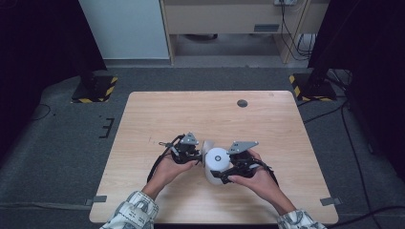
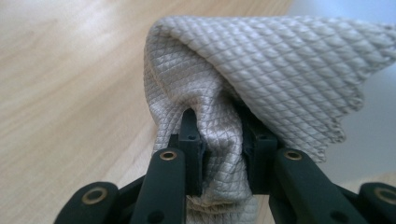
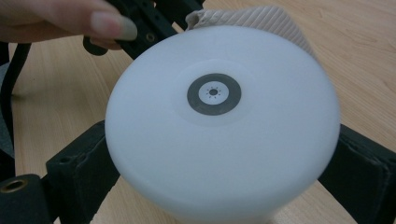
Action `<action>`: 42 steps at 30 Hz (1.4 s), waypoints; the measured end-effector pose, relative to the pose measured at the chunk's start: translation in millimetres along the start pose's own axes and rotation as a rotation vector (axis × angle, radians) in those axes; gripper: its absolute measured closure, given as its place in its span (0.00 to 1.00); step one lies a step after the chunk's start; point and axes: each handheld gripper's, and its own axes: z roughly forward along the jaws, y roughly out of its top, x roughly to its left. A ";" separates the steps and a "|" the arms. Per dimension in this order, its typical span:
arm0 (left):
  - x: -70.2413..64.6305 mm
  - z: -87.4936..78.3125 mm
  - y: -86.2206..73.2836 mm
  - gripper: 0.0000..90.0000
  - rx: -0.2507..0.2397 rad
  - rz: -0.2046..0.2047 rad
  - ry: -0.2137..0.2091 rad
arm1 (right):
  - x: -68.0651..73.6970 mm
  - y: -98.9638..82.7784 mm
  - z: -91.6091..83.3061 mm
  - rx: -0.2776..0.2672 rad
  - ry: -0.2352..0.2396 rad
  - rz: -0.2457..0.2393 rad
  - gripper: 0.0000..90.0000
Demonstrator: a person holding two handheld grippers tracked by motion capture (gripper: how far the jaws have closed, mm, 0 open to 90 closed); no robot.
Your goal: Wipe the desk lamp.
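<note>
Lying on its side near the middle of the wooden table, somewhat toward the near edge: white cylindrical container, round end with grey ring mark facing up toward the camera. Being clamped across its body by the right gripper, jaws pressing on either flank. Being pinched in the left gripper, jaws closed on a bunched fold: beige quilted cloth, touching the container's far side.
</note>
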 end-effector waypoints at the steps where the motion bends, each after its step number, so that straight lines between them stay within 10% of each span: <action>1: 0.0 1.3 -3.5 0.81 0.011 0.003 -0.001 | -0.2 0.3 0.1 0.004 0.002 0.000 0.07; 7: 0.6 7.0 -16.5 0.81 0.038 0.015 -0.010 | 1.1 0.3 0.8 0.002 -0.006 -0.008 0.08; 19: 4.7 -15.4 8.8 0.81 -0.087 -0.024 -0.047 | 4.6 0.7 0.2 0.001 -0.028 -0.021 0.09; 32: 3.8 7.3 8.1 0.81 0.001 0.018 -0.022 | 4.1 -0.8 -1.0 -0.004 -0.011 -0.037 0.09; 42: 4.8 3.2 14.0 0.81 -0.046 -0.002 -0.033 | 4.6 -0.9 -0.9 -0.004 -0.013 -0.035 0.09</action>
